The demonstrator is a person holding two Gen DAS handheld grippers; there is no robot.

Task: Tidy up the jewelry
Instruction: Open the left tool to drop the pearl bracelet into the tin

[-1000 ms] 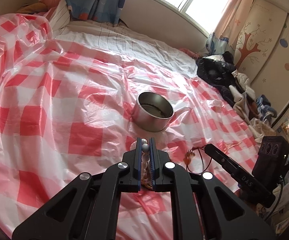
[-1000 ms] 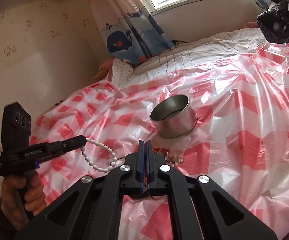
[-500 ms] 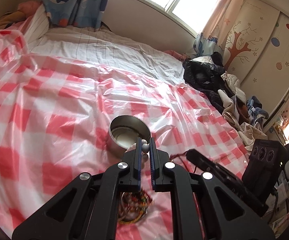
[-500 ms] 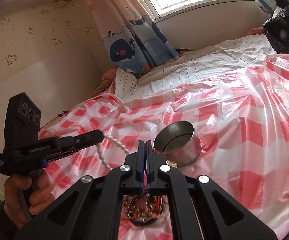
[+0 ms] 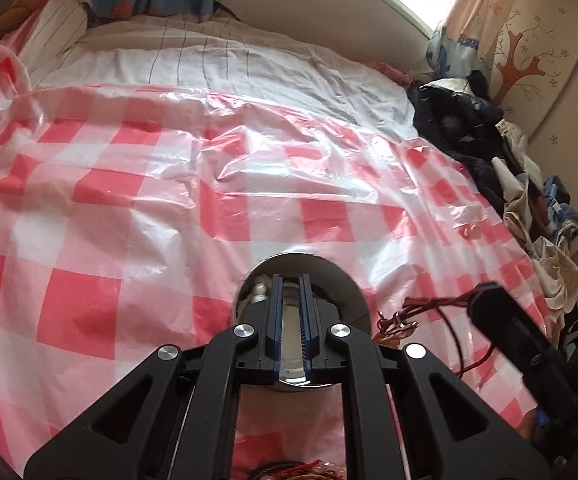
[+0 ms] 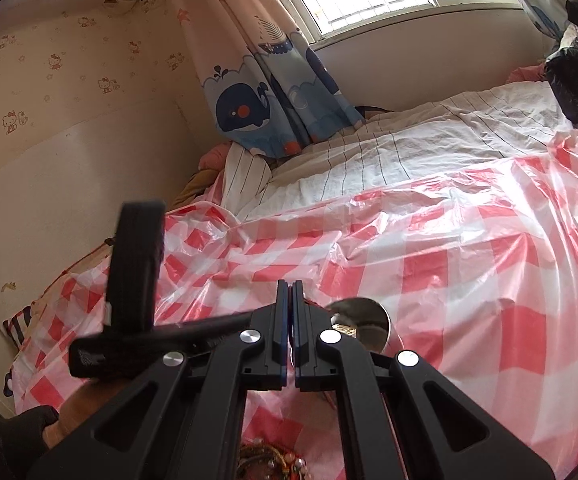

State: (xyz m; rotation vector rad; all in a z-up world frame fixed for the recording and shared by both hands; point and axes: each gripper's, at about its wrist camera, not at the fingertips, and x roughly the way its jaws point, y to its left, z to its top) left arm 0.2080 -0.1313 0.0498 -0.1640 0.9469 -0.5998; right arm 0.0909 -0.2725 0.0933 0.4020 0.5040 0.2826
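Note:
A round steel bowl point(image 5: 341, 276) stands on the red-and-white checked plastic sheet; it also shows in the right wrist view point(image 6: 369, 316). My left gripper point(image 5: 289, 288) hovers right over the bowl, its jaws slightly apart. White pearl beads point(image 5: 259, 292) lie inside the bowl by the left finger. My right gripper point(image 6: 290, 292) is shut on a dark red cord with small copper charms point(image 5: 401, 320), which hangs to the right of the bowl. The right gripper's body shows in the left wrist view point(image 5: 505, 332); the left gripper's body shows in the right wrist view point(image 6: 137, 264).
A tangle of coloured bead jewelry point(image 6: 269, 460) lies on the sheet below both grippers, also at the bottom of the left wrist view point(image 5: 289, 470). Dark clothes point(image 5: 461, 128) are piled at the bed's right edge. A striped white quilt point(image 6: 409, 144) covers the far end.
My left gripper moved forward over the bowl and opened a little; the pearl string it held now lies in the bowl. My right gripper rose, with the cord in it.

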